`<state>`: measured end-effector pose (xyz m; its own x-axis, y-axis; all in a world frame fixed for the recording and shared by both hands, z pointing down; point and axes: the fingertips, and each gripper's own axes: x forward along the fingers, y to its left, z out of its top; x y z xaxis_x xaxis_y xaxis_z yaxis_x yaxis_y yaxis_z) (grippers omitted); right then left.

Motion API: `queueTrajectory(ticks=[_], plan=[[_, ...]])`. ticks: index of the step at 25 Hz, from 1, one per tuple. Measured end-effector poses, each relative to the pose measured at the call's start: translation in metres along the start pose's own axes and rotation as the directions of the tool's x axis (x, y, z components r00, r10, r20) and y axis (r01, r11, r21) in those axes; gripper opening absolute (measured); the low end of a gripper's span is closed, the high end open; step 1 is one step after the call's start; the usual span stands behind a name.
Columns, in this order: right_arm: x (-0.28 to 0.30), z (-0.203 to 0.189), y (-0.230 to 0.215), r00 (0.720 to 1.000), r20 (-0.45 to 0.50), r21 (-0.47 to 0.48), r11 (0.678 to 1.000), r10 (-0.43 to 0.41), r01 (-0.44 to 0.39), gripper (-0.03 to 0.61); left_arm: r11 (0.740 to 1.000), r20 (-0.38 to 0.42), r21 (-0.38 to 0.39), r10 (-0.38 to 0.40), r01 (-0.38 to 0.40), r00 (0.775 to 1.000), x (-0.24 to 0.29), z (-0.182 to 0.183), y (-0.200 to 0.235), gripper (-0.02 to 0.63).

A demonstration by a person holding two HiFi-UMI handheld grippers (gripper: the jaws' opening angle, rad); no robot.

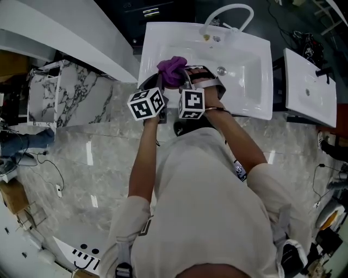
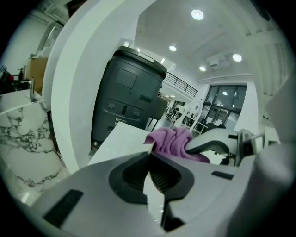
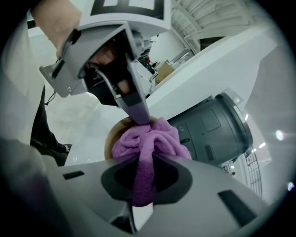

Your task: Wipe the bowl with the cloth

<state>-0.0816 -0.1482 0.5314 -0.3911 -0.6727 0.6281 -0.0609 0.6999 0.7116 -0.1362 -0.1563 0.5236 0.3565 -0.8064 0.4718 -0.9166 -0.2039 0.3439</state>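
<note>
A bunched purple cloth [image 1: 172,69] is held over the left end of the white sink [image 1: 247,81]. My right gripper [image 3: 141,162] is shut on the cloth [image 3: 150,141], with a fold pinched between its pads. Behind the cloth shows a tan bowl [image 3: 112,134], mostly hidden by it. My left gripper [image 3: 138,113] comes down from above and is shut on the bowl's rim. In the left gripper view its jaws [image 2: 150,155] stand almost together on a thin tan edge, and the cloth [image 2: 171,141] sits just beyond in the right gripper [image 2: 208,144].
The sink has a curved faucet [image 1: 228,13] and a drain [image 1: 221,70]. A dark grey bin [image 2: 129,99] stands beside the sink. A second white basin [image 1: 310,87] lies at the right, and a marble-patterned block [image 1: 70,98] at the left.
</note>
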Motion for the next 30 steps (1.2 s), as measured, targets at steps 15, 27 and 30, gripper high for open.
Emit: queueTrajectory(ticks=[15, 27, 30], plan=[[0.014, 0.009, -0.021, 0.994, 0.110, 0.140, 0.990, -0.025, 0.009, 0.041, 0.987, -0.232, 0.161, 0.015, 0.023, 0.973, 0.026, -0.032, 0.004, 0.015], [-0.029, -0.110, -0.093, 0.983, -0.096, 0.355, 0.917, -0.156, 0.180, 0.041, 0.999, -0.434, 0.031, 0.048, -0.038, 0.900, 0.082, -0.064, 0.061, 0.017], [-0.030, -0.135, -0.085, 0.983, -0.135, 0.405, 0.898, -0.128, 0.173, 0.041, 0.998, -0.467, -0.032, 0.033, -0.054, 0.884, 0.100, -0.068, 0.067, 0.017]])
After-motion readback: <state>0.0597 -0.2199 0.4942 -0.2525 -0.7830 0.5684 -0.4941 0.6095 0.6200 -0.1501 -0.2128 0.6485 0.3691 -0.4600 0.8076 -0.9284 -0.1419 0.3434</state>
